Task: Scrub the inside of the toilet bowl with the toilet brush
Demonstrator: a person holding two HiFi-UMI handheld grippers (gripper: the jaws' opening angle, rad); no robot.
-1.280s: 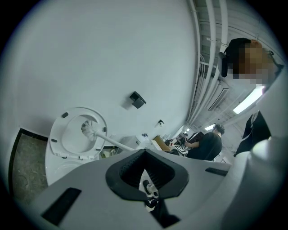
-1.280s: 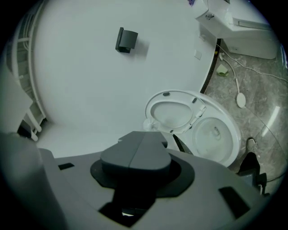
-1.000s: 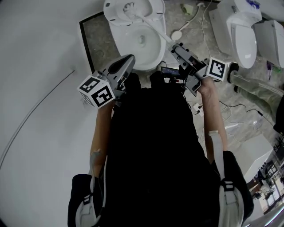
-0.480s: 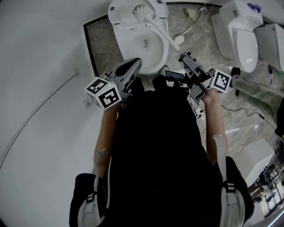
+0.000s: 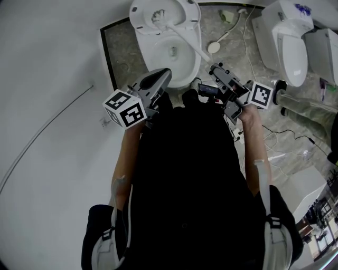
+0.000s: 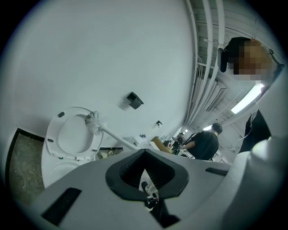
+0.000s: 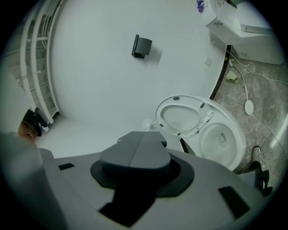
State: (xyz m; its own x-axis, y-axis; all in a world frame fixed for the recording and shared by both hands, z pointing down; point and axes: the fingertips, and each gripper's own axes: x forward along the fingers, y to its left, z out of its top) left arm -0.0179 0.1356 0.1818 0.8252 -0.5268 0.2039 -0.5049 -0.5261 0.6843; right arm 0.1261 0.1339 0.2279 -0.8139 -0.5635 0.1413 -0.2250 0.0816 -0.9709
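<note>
Holding toilet brush (image 5: 182, 36) by its handle end, right gripper (image 5: 214, 67) jaws clamped tight. Brush head rests against raised seat (image 5: 136, 15), above toilet bowl (image 5: 158, 55). Left gripper (image 5: 165, 73) jaws apart (empty).

White toilet bowl (image 5: 185, 66), open, seat (image 5: 136, 16) raised upright behind it, small drain hole at the bottom. Toilet brush (image 5: 182, 36): white, long thin handle and pale bristle head (image 5: 158, 16). It slants across the bowl with the head up against the raised seat ring, above the basin. The handle's low end is gripped in the closed right gripper (image 5: 213, 67).
</note>
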